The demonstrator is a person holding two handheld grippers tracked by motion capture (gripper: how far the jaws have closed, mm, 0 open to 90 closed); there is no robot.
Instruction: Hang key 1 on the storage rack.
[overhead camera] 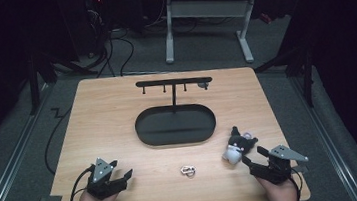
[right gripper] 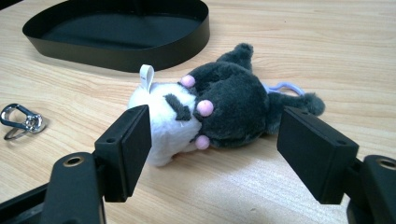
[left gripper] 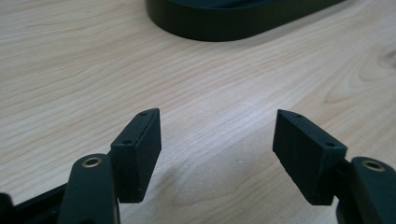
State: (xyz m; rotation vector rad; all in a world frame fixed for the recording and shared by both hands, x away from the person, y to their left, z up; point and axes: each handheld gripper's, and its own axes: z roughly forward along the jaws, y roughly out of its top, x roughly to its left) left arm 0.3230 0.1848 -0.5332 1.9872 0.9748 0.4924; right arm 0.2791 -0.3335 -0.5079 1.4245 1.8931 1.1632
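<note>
A small black and white plush toy (overhead camera: 238, 144) with pink dots lies on its side on the wooden table (overhead camera: 107, 113), right of the front middle. My right gripper (overhead camera: 252, 155) stands open just in front of it. In the right gripper view the plush (right gripper: 224, 102) lies a little beyond the two pads, untouched by either. A metal key ring clasp (overhead camera: 188, 171) lies at the front middle, seen to the left as the clasp (right gripper: 21, 119). My left gripper (overhead camera: 122, 168) rests at the front left, jaws apart over bare wood (left gripper: 217, 140).
A black oval tray (overhead camera: 142, 134) sits mid-table with a T-shaped hook stand (overhead camera: 172, 83) rising from its back. Its wall (left gripper: 233, 23) shows ahead of the left gripper and its rim (right gripper: 121, 56) beyond the plush. A white desk frame (overhead camera: 246, 43) stands on the floor behind.
</note>
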